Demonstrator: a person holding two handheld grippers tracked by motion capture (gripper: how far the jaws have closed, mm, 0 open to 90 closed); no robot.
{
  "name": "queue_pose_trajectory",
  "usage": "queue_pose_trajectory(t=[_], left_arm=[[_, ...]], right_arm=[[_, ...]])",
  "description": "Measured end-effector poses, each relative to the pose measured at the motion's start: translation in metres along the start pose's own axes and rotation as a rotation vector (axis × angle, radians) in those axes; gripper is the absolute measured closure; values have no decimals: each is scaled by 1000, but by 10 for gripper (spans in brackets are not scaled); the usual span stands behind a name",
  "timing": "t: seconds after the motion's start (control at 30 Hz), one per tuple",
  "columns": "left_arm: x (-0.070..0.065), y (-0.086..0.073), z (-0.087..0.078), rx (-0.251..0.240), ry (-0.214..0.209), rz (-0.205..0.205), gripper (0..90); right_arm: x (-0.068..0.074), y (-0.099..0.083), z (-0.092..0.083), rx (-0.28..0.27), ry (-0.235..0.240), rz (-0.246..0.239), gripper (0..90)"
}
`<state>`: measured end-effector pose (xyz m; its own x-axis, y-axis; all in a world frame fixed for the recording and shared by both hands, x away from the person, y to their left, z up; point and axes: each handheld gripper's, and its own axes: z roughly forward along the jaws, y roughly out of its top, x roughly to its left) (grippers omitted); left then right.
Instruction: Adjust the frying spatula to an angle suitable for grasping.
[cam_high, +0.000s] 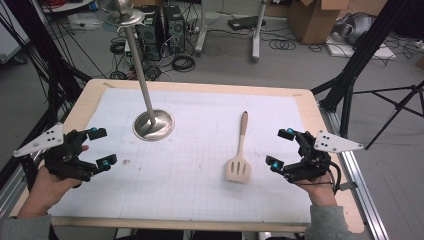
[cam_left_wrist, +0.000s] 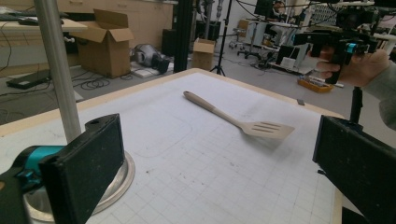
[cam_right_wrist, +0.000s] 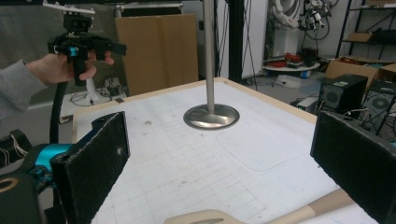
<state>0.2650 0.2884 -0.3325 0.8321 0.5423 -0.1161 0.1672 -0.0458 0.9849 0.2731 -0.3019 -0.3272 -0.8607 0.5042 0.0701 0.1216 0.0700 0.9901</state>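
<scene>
In the right gripper view, the spatula (cam_right_wrist: 261, 215) between the 2 jaws is cut off by the bottom edge, its slotted blade mostly out of frame. In the left gripper view, the left jaw hides part of the metal stand base (cam_left_wrist: 119, 179), and the stand's pole (cam_left_wrist: 56, 65) runs off the top edge.

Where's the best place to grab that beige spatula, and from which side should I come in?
Take the spatula by its narrow handle, probably just above the slotted blade. It lies flat, handle pointing away from the person, so come from straight above with the jaws across the handle. The right gripper is nearest and stands open beside it.
</scene>
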Motion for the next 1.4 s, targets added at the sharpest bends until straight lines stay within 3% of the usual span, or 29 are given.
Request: queue_pose_trajectory(t=[0.17,0.33,0.57,0.7,0.93,1.1,1.17,1.4], left_arm=[[-3,-2,-2,4,12,0,25],[-4,-3,-3,2,13,-2,25],[-1,-7,1,10,5,-5,25],[-1,-9,3,14,12,-6,25],[0,-10,6,20,16,-7,25],[1,-13,5,25,18,-12,25],[2,-15,5,29,23,-15,25],[3,-17,6,37,26,-19,25]], right_arm=[[-3,-2,-1,-15,-21,28,36],[-3,-3,4,-9,-28,17,36],[-10,-7,18,48,-50,20,36],[-14,-7,25,41,-77,37,37],[-20,-12,40,36,-35,54,53],[-25,-16,48,66,-30,53,157],[-29,-19,52,87,-52,57,179],[-43,-27,59,137,-85,75,421]])
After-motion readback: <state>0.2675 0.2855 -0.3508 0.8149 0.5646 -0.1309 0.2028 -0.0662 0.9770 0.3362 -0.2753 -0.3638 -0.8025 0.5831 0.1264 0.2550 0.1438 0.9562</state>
